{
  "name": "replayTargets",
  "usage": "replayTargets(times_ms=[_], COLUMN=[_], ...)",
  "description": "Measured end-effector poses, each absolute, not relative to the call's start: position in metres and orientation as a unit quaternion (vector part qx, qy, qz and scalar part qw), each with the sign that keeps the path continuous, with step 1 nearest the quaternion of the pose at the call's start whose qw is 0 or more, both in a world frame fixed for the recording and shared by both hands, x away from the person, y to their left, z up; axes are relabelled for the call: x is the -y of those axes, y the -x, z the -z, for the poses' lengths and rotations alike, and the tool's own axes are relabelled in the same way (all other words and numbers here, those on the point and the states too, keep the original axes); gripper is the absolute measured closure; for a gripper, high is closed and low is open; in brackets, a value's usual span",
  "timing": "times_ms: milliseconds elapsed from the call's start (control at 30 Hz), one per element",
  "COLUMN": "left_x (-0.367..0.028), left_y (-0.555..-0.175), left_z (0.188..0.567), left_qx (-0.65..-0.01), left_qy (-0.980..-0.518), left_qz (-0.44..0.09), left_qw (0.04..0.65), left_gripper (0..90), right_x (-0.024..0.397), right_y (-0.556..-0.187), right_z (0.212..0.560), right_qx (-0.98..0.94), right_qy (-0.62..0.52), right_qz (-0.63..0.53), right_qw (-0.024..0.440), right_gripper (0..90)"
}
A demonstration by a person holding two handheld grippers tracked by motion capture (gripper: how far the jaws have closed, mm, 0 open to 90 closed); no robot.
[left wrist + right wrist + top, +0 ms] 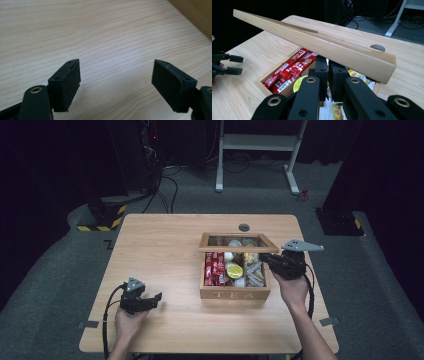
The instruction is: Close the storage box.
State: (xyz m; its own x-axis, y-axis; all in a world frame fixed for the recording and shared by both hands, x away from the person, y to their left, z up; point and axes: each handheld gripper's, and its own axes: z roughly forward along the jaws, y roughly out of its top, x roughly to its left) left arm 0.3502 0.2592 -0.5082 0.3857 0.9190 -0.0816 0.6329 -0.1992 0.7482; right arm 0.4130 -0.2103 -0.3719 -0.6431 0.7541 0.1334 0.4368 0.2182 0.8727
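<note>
Fingers of the right gripper (267, 260) sit pinched together under the raised lid (238, 242) of the wooden tea box (235, 294), right of centre in the high view; the lid looks part-way open, apparently propped by them. At lower left the left gripper (156, 297) rests on the table (165, 240), well apart from the box.

Its own view shows both fingers (65, 85) spread wide over bare wood, gripping nothing.

From the right gripper view, the lid (312, 40) slants across the frame above red packets (287, 71). Next, likely, comes lifting the lid fully back with a steady upward push.
</note>
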Motion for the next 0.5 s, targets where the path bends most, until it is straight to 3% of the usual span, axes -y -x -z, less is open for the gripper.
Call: replayTargets(times_ms=[500], left_x=[-0.226], left_y=[-0.358], left_z=[0.480], left_qx=[-0.460], left_qy=[-0.773], left_qz=[-0.166], left_qw=[0.404], left_gripper=[30.5], right_x=[0.213], right_y=[-0.419], right_z=[0.366], right_qx=[-0.760], right_qy=[-0.393], right_qz=[-0.492], right_qw=[0.160], right_gripper=[86.0])
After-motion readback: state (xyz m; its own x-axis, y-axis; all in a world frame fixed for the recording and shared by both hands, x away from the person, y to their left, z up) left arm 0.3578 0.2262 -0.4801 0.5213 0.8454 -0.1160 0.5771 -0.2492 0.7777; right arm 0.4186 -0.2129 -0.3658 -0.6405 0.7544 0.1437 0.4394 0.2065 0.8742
